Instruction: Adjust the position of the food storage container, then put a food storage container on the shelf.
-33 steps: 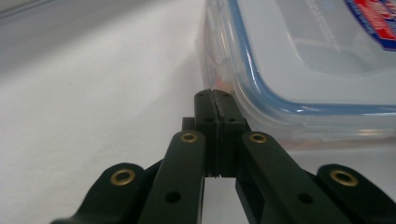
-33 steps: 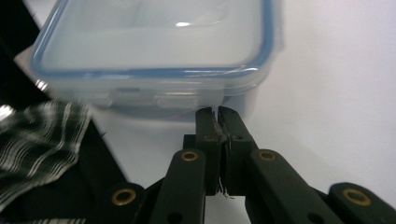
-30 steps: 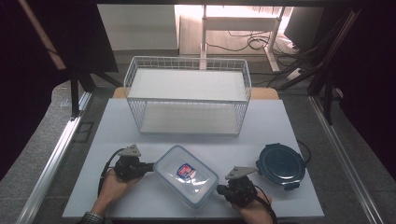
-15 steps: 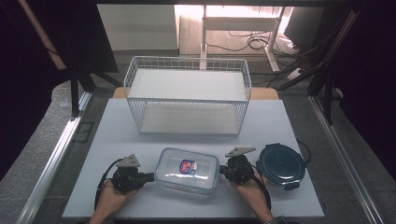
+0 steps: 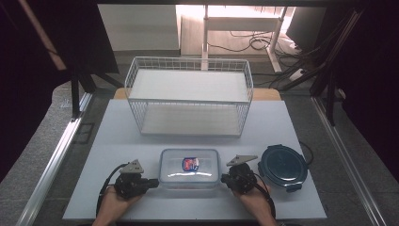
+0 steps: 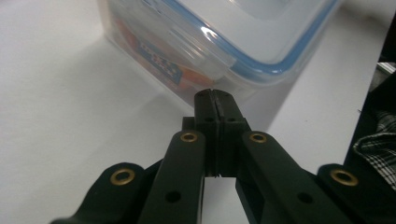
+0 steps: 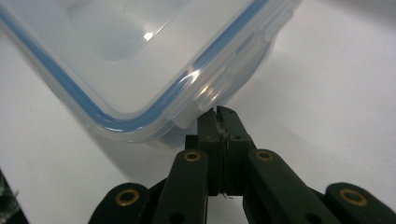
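Observation:
A clear rectangular food box (image 5: 189,168) with a blue-sealed lid and a red and blue label lies square to the table's front edge. My left gripper (image 5: 154,181) is shut, its tips against the box's left side under a lid clasp (image 6: 205,60). From the other side my right gripper (image 5: 225,179) is shut too, tips at the right clasp (image 7: 212,93). In the left gripper view the box (image 6: 219,37) sits just past the closed tips (image 6: 214,95). In the right gripper view the box (image 7: 140,60) lies beyond the closed tips (image 7: 218,113). Nothing is between either pair of jaws.
A white wire basket (image 5: 188,96) with two shelves stands at the back middle of the white table (image 5: 117,141). A dark round lidded container (image 5: 283,165) rests right of my right hand. Metal rails (image 5: 56,155) run along both table sides.
The box has turned from a diagonal lie to square with the table edge. My right gripper moved up to its right side; my left gripper shifted in against its left side.

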A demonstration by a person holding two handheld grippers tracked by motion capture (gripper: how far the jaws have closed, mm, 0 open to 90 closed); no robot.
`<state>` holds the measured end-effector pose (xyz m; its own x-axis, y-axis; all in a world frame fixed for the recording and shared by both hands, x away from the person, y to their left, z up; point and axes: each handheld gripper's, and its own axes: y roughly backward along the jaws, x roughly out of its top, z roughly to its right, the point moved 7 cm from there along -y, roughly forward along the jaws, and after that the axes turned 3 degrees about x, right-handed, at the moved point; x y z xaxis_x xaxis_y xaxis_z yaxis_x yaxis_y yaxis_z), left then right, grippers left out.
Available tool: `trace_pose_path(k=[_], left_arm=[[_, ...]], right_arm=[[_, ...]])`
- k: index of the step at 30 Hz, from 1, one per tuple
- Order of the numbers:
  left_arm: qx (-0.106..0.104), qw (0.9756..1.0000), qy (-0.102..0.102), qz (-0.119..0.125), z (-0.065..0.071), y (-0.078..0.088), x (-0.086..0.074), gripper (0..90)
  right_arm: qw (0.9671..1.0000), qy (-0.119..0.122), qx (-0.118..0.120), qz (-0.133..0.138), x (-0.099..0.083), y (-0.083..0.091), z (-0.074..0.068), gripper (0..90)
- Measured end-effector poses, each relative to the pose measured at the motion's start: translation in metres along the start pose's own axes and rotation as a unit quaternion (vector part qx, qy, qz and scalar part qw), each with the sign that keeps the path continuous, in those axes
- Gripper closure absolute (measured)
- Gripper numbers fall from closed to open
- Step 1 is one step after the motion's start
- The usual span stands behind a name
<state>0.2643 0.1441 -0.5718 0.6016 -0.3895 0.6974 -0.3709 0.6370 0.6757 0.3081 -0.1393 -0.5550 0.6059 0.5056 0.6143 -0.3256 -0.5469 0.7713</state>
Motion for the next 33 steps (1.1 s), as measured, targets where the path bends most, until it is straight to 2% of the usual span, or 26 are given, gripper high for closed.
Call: trace_pose_path(k=[5, 8, 11, 13, 17, 20, 22, 25, 28, 33], left_arm=[[-0.001, 1.0, 0.002, 0.003, -0.001, 0.003, -0.001, 87.0], [0.023, 0.9997, 0.001, 0.005, -0.006, 0.009, -0.005, 79.7], [0.038, 0.9992, 0.001, 0.01, -0.011, 0.015, -0.009, 63.6], [0.047, 0.9988, 0.009, 0.015, -0.013, 0.017, -0.01, 49.0], [0.044, 0.9979, 0.027, 0.039, -0.015, 0.021, -0.009, 21.5], [0.055, 0.9973, 0.024, 0.043, -0.016, 0.022, -0.01, 6.6], [0.057, 0.9969, 0.028, 0.047, -0.017, 0.023, -0.01, 4.6], [0.053, 0.996, 0.033, 0.063, -0.019, 0.024, -0.009, 3.3], [0.054, 0.9949, 0.031, 0.08, -0.022, 0.025, -0.007, 2.4], [0.052, 0.9948, 0.035, 0.08, -0.024, 0.025, -0.005, 1.5]], right_arm=[[1.0, 0.004, 0.004, 0.003, 0.0, 0.001, 0.001, 85.9], [0.9999, 0.01, -0.001, 0.013, -0.002, 0.008, 0.002, 80.3], [0.9993, 0.02, -0.013, 0.029, -0.004, 0.018, 0.008, 71.0], [0.9987, 0.022, -0.017, 0.043, -0.005, 0.025, 0.011, 62.7], [0.9973, 0.025, -0.014, 0.068, -0.002, 0.033, 0.014, 34.4], [0.9967, 0.024, -0.007, 0.077, -0.003, 0.033, 0.014, 16.9], [0.9968, 0.022, -0.008, 0.076, -0.003, 0.031, 0.013, 10.1], [0.9968, 0.028, -0.012, 0.074, -0.003, 0.03, 0.012, 6.1], [0.9963, 0.031, -0.009, 0.079, -0.002, 0.028, 0.01, 3.4], [0.9946, 0.022, -0.001, 0.102, 0.003, 0.03, 0.01, 1.9]])
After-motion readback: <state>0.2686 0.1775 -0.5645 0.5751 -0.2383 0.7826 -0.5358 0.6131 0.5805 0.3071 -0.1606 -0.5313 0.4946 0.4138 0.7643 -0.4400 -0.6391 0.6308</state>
